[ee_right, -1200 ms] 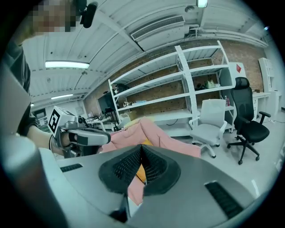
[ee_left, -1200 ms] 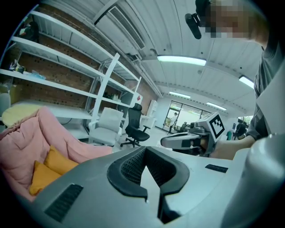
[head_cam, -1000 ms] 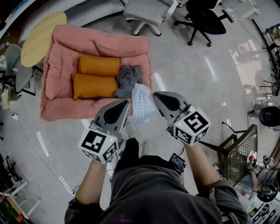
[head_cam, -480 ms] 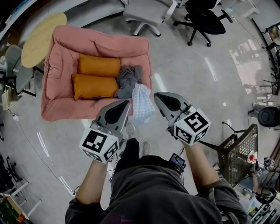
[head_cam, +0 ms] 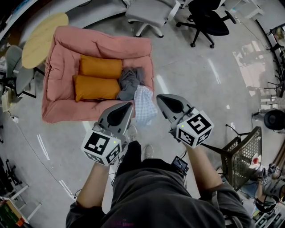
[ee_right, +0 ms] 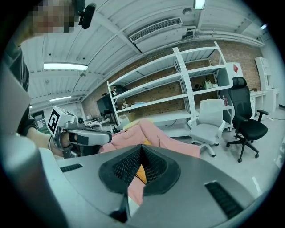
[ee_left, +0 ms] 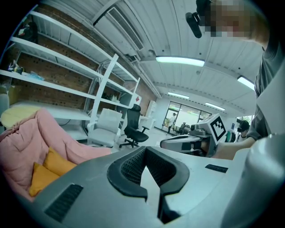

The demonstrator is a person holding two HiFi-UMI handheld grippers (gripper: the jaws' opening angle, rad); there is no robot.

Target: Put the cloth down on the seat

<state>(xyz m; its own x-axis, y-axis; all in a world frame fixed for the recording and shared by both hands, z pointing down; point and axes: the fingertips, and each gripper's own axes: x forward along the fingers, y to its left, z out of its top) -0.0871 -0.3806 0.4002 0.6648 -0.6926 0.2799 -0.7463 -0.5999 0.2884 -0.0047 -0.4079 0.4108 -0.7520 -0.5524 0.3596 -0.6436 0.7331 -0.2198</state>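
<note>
The seat is a pink padded floor sofa [head_cam: 62,49] holding two orange cushions [head_cam: 100,67]. On its right side lies a crumpled grey cloth [head_cam: 130,82], and a pale checked cloth [head_cam: 143,103] hangs over the sofa's front right corner. My left gripper [head_cam: 129,105] is held near that corner, just left of the checked cloth, shut with nothing in it. Just right of the cloth, my right gripper [head_cam: 159,97] is also shut and holds nothing. The left gripper view shows the left gripper [ee_left: 144,150] with its jaws together, and the sofa [ee_left: 26,142] to its left.
A white office chair [head_cam: 149,13] and a black one [head_cam: 209,20] stand beyond the sofa. A round yellow table [head_cam: 42,38] is at its far left. A wire basket [head_cam: 242,153] stands to my right. White shelving [ee_right: 191,89] lines the brick wall.
</note>
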